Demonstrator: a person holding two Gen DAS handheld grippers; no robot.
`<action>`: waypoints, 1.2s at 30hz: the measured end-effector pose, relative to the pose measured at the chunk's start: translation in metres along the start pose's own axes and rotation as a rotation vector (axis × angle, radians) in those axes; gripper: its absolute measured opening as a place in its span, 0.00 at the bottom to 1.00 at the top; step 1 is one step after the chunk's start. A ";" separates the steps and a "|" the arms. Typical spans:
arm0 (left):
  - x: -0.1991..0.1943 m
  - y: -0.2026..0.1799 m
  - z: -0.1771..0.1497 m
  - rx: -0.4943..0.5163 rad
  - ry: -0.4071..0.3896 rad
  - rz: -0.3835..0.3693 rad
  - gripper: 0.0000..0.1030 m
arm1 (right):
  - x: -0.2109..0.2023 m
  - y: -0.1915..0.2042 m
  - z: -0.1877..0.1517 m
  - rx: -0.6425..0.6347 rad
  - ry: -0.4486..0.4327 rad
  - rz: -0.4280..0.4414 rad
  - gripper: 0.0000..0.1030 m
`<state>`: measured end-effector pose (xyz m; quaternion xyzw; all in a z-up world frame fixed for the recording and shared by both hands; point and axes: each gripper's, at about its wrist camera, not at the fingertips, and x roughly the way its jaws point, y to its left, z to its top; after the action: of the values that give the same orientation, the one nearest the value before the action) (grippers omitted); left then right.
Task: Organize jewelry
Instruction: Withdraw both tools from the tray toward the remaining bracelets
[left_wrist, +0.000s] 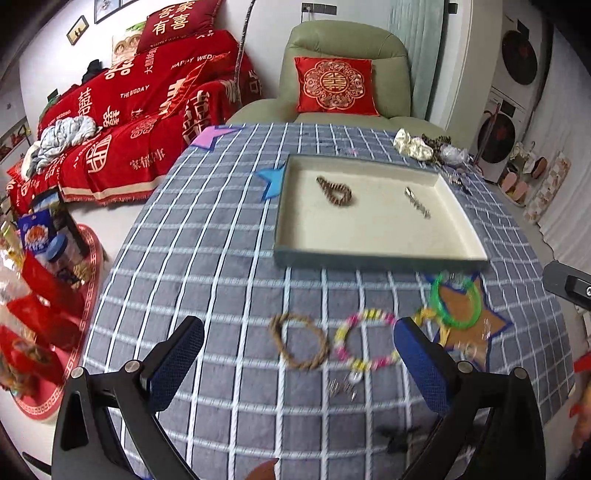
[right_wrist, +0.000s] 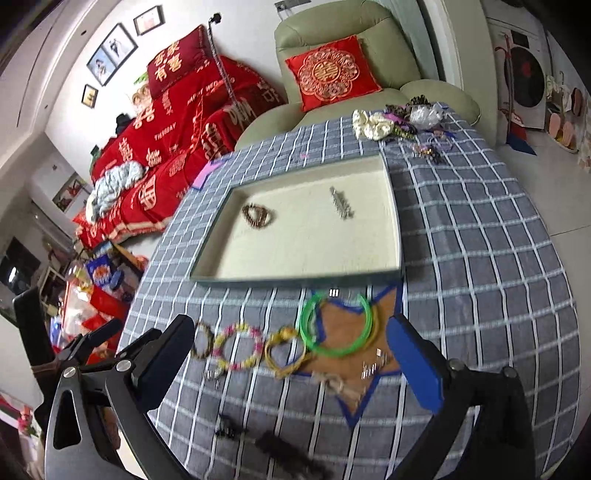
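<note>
A shallow cream tray (left_wrist: 373, 254) (right_wrist: 295, 275) lies on the checked cloth and holds a brown bead bracelet (left_wrist: 334, 190) (right_wrist: 258, 215) and a silver piece (left_wrist: 417, 203) (right_wrist: 341, 203). In front of it lie a brown rope bracelet (left_wrist: 299, 341) (right_wrist: 201, 343), a pink-yellow bead bracelet (left_wrist: 365, 339) (right_wrist: 238, 347), a yellow bracelet (right_wrist: 284, 350) and a green bangle (left_wrist: 456, 301) (right_wrist: 336, 325). My left gripper (left_wrist: 295, 369) is open and empty above the rope and bead bracelets. My right gripper (right_wrist: 291, 369) is open and empty above the row of bracelets.
A brown star mat (left_wrist: 476, 328) (right_wrist: 351, 354) lies under the green bangle. Scrunchies and more jewelry (left_wrist: 428, 147) (right_wrist: 399, 122) are piled at the far right corner. Small clips (left_wrist: 341, 387) (right_wrist: 229, 428) lie near the front. A green armchair (left_wrist: 343, 85) stands behind the table.
</note>
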<state>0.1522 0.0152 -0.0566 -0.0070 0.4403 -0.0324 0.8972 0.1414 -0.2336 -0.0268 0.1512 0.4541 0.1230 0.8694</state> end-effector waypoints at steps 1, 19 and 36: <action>-0.001 0.003 -0.006 -0.002 0.002 0.007 1.00 | -0.002 0.001 -0.005 -0.007 0.004 -0.011 1.00; 0.019 0.039 -0.065 -0.090 0.076 0.073 1.00 | -0.004 -0.020 -0.095 0.032 0.116 -0.127 1.00; 0.064 0.044 -0.032 -0.090 0.106 0.079 1.00 | 0.034 -0.063 -0.048 0.162 0.120 -0.260 1.00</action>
<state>0.1683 0.0556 -0.1286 -0.0282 0.4883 0.0227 0.8719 0.1258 -0.2729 -0.1025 0.1532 0.5296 -0.0189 0.8341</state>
